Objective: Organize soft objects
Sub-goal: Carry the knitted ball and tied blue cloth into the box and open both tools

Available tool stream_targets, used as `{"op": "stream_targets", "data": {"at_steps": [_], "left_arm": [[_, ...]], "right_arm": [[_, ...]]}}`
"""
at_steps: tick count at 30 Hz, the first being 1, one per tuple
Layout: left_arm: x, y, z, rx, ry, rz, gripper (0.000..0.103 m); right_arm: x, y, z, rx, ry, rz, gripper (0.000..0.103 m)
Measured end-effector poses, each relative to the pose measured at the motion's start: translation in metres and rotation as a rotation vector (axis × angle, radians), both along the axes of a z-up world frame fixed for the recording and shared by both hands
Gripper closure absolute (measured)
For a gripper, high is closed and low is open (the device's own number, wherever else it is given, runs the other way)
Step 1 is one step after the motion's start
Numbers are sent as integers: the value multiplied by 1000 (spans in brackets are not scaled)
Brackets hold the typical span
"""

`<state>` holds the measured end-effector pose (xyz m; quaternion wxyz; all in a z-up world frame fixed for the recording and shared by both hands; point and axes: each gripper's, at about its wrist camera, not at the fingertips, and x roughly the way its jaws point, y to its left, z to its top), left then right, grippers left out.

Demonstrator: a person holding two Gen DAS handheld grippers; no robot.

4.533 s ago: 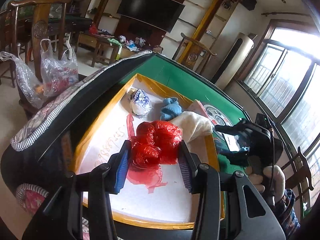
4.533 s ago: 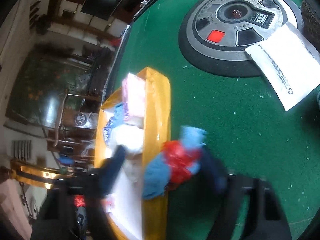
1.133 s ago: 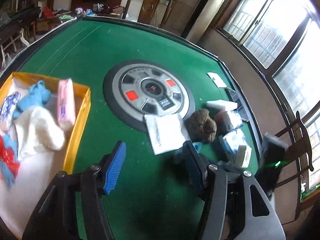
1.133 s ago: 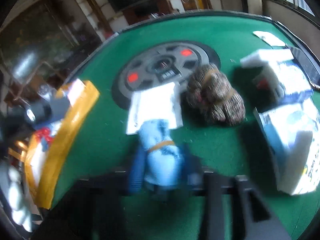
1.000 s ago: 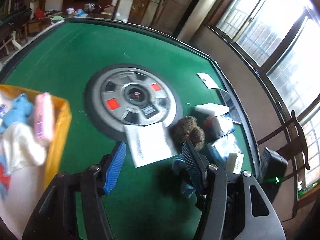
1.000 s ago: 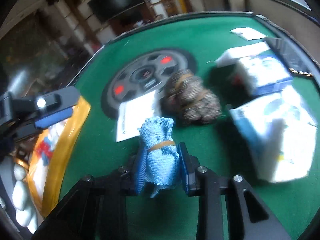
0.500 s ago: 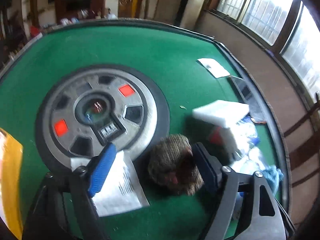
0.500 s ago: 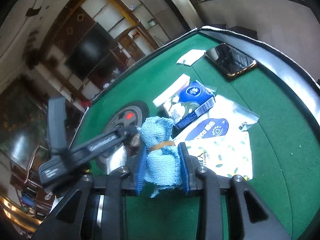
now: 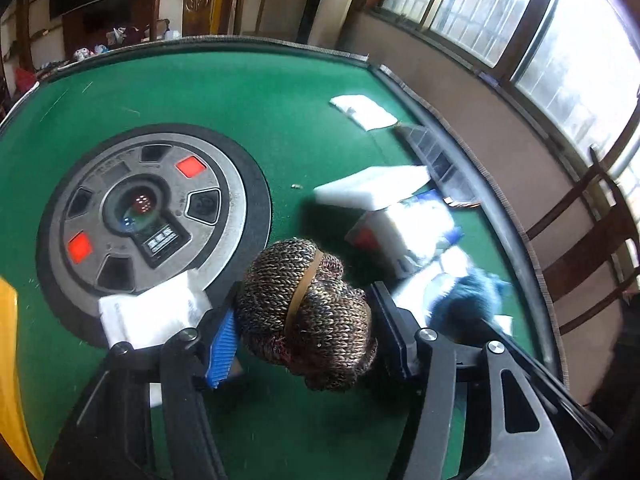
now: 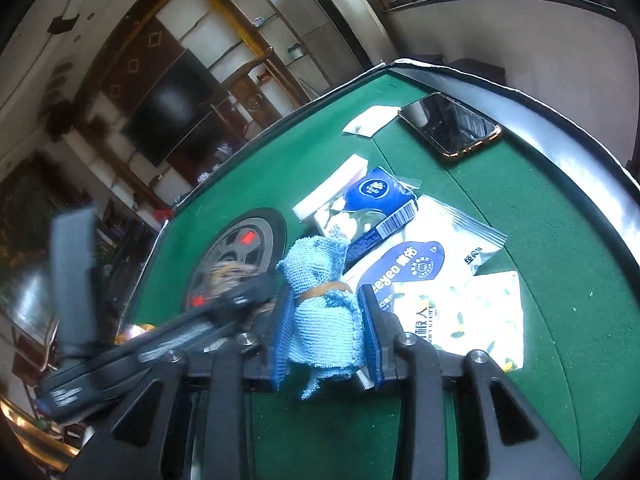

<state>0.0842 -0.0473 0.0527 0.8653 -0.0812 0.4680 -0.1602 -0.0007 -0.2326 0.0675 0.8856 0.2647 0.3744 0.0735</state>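
A brown knitted bundle [image 9: 308, 304] tied with a rubber band lies on the green table, partly over a white paper packet [image 9: 152, 312]. My left gripper [image 9: 306, 340] straddles the bundle; its jaws are closing and both pads touch the knit. My right gripper [image 10: 324, 332] is shut on a light blue cloth roll [image 10: 320, 296] with a brown band, held above the packets. In the left wrist view that blue roll [image 9: 472, 304] shows blurred at the right. The right wrist view shows the left gripper's body [image 10: 160, 340] and the knitted bundle [image 10: 228, 274] at the left.
A round grey panel [image 9: 148, 216] fills the table's middle. The yellow tray edge [image 9: 8, 320] is at the far left. Tissue packs [image 10: 372, 208], a wipes pouch [image 10: 424, 264], a white foam block [image 9: 372, 192] and a phone [image 10: 452, 124] lie near the raised table rim [image 9: 500, 216].
My left gripper swung from the tray side to the knitted bundle, widened, then narrowed around it. My right gripper lifted the blue cloth roll and rolled toward the packets.
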Motion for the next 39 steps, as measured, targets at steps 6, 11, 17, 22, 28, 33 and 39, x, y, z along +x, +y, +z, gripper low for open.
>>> {"op": "stream_targets", "data": {"at_steps": [6, 11, 17, 22, 28, 33, 39], "left_arm": [[-64, 75, 38, -113, -45, 49, 44], [-122, 156, 37, -88, -84, 171, 44], [-188, 269, 11, -67, -72, 444, 43], [-209, 323, -12, -75, -22, 606, 43], [-205, 339, -29, -59, 3, 647, 43], [-209, 351, -29, -31, 2, 646, 40], [-215, 365, -24, -76, -2, 639, 39]], "right_arm": [[3, 10, 0, -53, -3, 8, 74], [1, 25, 1, -132, -4, 18, 74], [1, 46, 2, -224, -30, 42, 74], [-11, 86, 18, -257, -95, 141, 74], [-36, 169, 41, -277, -148, 360, 74], [-46, 246, 49, -292, -162, 550, 74], [-47, 329, 29, -282, -87, 748, 74]]}}
